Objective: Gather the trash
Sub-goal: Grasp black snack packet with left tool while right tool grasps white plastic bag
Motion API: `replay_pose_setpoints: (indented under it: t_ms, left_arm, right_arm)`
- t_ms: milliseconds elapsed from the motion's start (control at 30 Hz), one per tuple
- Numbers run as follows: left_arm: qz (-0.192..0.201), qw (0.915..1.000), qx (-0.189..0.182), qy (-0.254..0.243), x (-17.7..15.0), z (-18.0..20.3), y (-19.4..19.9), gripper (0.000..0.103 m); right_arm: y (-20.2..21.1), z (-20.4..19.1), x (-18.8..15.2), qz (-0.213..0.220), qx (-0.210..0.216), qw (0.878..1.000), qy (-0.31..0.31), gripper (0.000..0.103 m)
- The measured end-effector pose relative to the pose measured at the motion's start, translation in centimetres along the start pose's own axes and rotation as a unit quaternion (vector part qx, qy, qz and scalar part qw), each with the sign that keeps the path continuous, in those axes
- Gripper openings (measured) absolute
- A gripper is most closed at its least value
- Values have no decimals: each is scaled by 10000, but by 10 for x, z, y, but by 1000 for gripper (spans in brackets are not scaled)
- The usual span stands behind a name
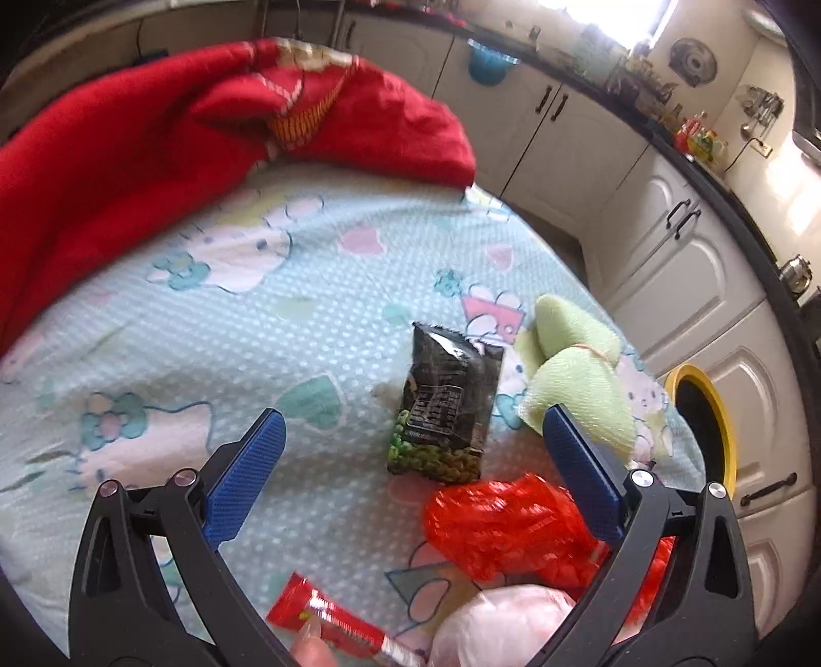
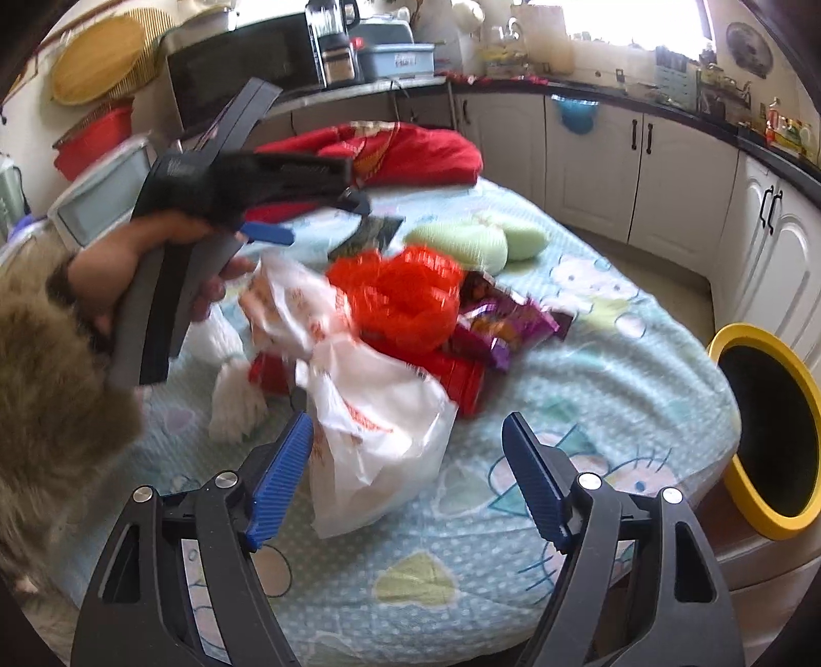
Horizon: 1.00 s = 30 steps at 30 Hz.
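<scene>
Both tongs gape empty: left gripper (image 1: 410, 482) over the black snack packet (image 1: 445, 405), right gripper (image 2: 408, 477) near the white plastic bag (image 2: 374, 410). Its slippery film may slide free. The 1 yellow-rimmed bin (image 2: 764, 431) stands beside the patterned bedspread (image 2: 590, 359); kitchen cabinets (image 2: 590, 154) behind.

A patterned light-blue bedsheet (image 2: 590, 359) covers the surface. A red blanket (image 1: 128, 154) lies bunched at its far end. A pair of light-green socks (image 1: 574, 374) rests near the sheet's right edge. White cabinets (image 2: 590, 154) line the wall under a dark countertop. A microwave (image 2: 236, 66) and a blender (image 2: 333, 41) stand on the counter.
</scene>
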<state>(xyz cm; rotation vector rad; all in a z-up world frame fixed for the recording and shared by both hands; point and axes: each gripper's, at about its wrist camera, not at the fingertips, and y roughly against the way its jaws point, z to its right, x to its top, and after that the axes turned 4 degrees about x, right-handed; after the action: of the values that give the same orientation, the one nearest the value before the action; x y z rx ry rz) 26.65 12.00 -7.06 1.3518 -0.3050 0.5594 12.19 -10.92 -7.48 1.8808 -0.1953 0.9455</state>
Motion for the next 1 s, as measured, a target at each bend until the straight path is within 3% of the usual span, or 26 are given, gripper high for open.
replay_pose_setpoints:
  t_ms: [133,333,400,467,733,1000]
  left_arm:
    - [-276,9990,-343,89,4,0,-18,81]
    - [-460,9980,-421,-85,2,8,-27,64]
    - [-474,9981,-386,-111,0,9,-28,47]
    - [-467,9981,-385,-124,-2,6,-26,38]
    - [-359,9983,-406,-199,-7,-2,-16,27]
    - [98,9992,-375,13,-5,-20,20,25]
  right_arm:
    - [-9,0,-6,-191,158,9997,-24,72]
    - [-15,-4,-10,-316,252,9991,100,51]
    - [-13,-5,-10,-306,220,9991,178,44]
    - [-10,-5,-10,-301,242,9990,213,40]
    - [4,-11,-9,-204,364,9986,322,34]
    - [26,-16,0,93,412,9980,466,32]
